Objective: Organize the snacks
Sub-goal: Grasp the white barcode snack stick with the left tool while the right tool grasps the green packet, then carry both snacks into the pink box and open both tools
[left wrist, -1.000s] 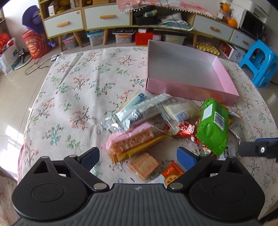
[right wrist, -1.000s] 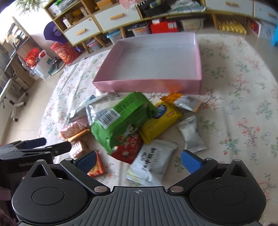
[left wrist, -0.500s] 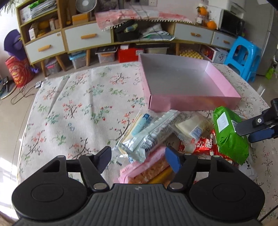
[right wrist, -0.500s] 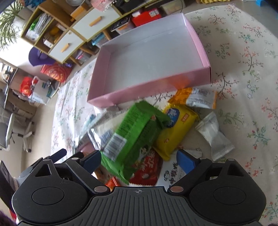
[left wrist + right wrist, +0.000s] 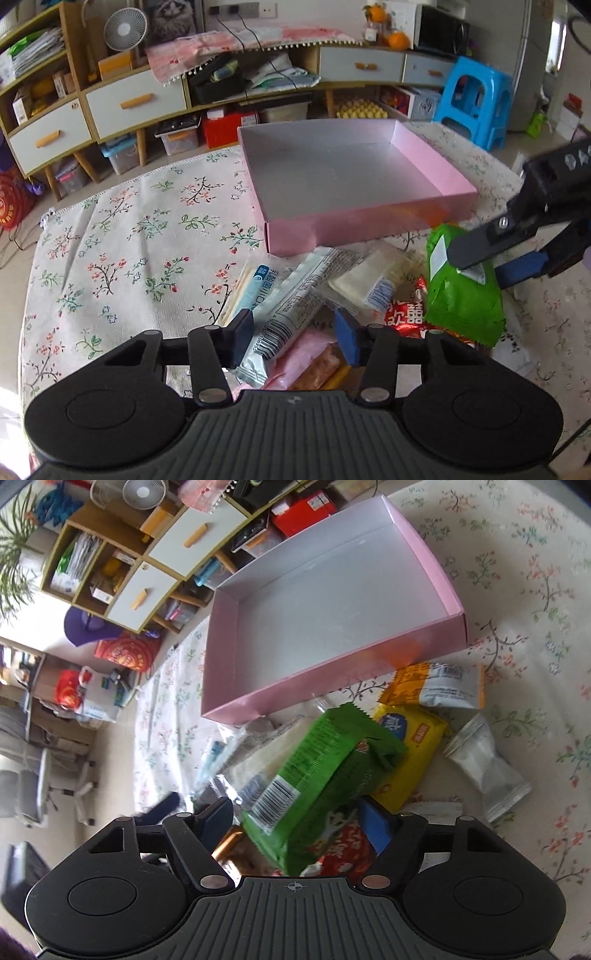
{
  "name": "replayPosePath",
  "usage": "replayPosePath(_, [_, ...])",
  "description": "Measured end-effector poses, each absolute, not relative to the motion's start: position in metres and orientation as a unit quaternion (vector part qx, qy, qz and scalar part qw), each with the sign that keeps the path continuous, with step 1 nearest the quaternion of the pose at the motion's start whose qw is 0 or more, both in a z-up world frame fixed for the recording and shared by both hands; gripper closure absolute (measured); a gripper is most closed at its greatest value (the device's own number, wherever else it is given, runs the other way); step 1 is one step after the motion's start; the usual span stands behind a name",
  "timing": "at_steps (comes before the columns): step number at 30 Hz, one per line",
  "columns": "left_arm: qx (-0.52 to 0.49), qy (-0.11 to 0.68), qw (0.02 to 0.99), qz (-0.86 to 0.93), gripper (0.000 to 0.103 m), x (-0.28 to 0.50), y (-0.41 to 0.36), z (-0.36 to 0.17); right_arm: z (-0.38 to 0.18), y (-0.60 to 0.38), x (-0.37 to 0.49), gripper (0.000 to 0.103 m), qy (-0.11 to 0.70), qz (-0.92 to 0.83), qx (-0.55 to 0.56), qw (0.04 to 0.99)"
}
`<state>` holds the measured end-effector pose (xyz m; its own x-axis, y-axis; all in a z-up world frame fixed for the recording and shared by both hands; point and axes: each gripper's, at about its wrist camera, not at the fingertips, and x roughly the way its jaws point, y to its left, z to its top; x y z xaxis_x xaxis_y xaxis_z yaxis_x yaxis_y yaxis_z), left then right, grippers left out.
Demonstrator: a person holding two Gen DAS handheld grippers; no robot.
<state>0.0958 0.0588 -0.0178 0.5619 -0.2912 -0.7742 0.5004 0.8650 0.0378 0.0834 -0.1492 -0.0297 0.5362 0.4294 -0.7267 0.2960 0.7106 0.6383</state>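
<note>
A pile of snack packets lies on the flowered tablecloth in front of an empty pink box (image 5: 351, 177), which also shows in the right wrist view (image 5: 332, 602). My left gripper (image 5: 293, 338) is closed around a long clear-and-white packet (image 5: 291, 306) with a barcode end, above a pink wafer packet (image 5: 299, 363). My right gripper (image 5: 295, 819) is shut on a green snack bag (image 5: 325, 775) and holds it tilted above the pile; in the left wrist view the bag (image 5: 458, 291) sits between its fingers (image 5: 480, 247).
A yellow packet (image 5: 410, 746), an orange-white packet (image 5: 436, 686), a clear wrapped packet (image 5: 487, 764) and a red packet (image 5: 347, 849) lie right of the pile. Cabinets, storage bins and a blue stool (image 5: 476, 96) stand beyond the table.
Both grippers have closed. The left one moved forward onto the long clear-and-white packet. The right one closed on the green bag and tilted it up off the pile.
</note>
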Motion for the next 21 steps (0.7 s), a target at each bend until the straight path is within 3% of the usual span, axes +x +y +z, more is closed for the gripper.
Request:
replayPosePath(7, [0.153,0.411,0.874,-0.207,0.06,0.102,0.047,-0.024,-0.041,-0.147,0.094,0.029,0.493,0.023,0.378,0.783])
replayPosePath(11, [0.163,0.417,0.871,-0.2,0.061,0.101,0.045,-0.029,-0.047,-0.151,0.095,0.041,0.492,0.015,0.388,0.779])
replayPosePath(15, [0.142,0.428,0.873,-0.188,0.068,0.098,0.051,-0.024,-0.045,-0.156,0.09,0.054,0.486,0.021,0.398,0.778])
replayPosePath(21, [0.076,0.453,0.872,-0.172,0.074,0.093,0.061,-0.018,-0.039,-0.161,0.082,0.061,0.478,0.036,0.405,0.779])
